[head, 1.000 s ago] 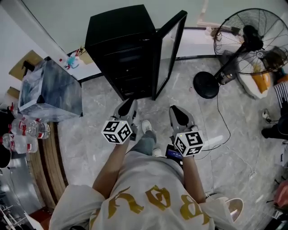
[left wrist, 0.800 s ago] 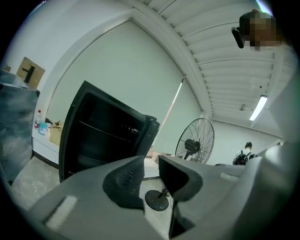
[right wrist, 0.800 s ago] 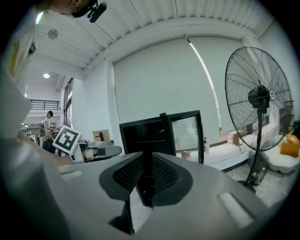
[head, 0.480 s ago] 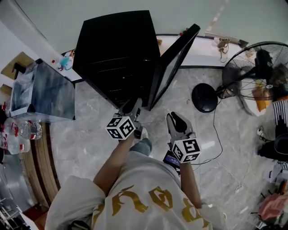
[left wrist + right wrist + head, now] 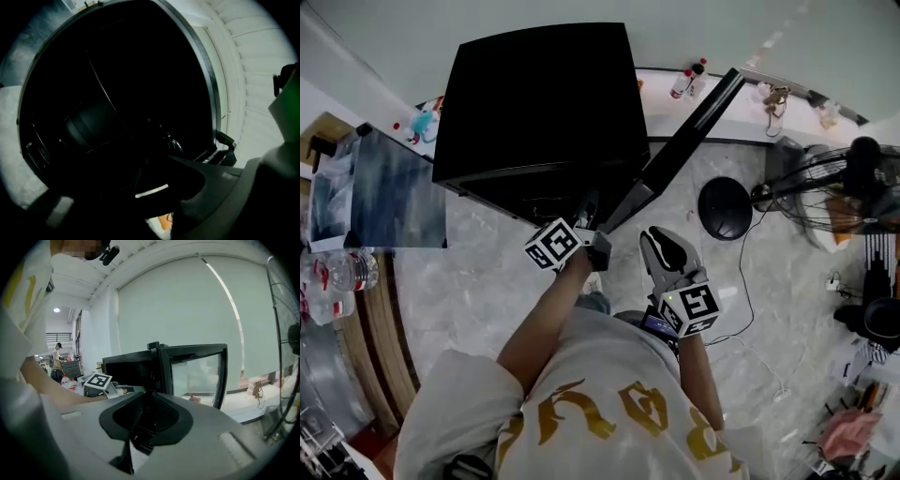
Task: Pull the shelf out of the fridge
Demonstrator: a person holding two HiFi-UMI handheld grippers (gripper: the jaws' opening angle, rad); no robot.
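Black fridge (image 5: 534,103) fills the top of the head view, its door (image 5: 684,131) swung out to the right. The left gripper (image 5: 587,211) reaches in at the open front, while the right gripper (image 5: 659,242) hangs back over the floor. Only the right gripper view shows the door's glass pane (image 5: 197,373) and the left gripper's marker cube (image 5: 97,380) at the opening. The left gripper view looks into a dark interior where the shelf cannot be picked out. One grey finger (image 5: 225,197) shows there; how wide that pair stands I cannot tell. The right gripper's fingers are pressed together on nothing.
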